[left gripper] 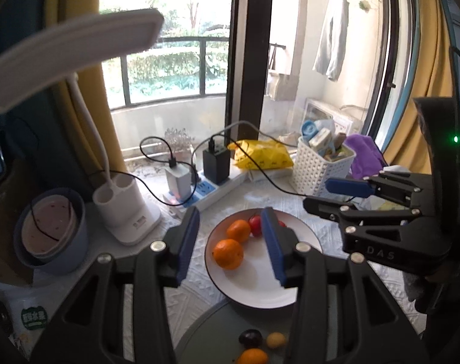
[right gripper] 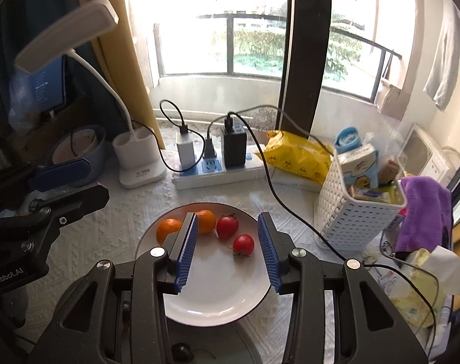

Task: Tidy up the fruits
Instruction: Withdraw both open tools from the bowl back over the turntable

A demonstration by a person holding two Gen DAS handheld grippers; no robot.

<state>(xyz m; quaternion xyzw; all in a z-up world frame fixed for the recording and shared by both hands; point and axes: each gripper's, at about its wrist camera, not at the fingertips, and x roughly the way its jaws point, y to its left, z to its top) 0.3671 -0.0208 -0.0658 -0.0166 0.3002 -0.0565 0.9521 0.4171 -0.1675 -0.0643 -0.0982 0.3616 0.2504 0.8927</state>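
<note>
1. While you hold both claws above the surface [right gripper: 114,227], the white plate [right gripper: 218,297] carries two oranges [right gripper: 169,227] at its left and two tomatoes [right gripper: 227,226] at its right.
2. Your left claw [left gripper: 233,242] stands narrowly parted, holding nothing.
3. Your right claw [right gripper: 227,248] is likewise narrow and empty.
4. More fruit [left gripper: 251,338] lies on the grey tray [left gripper: 205,327] nearest you.
</note>
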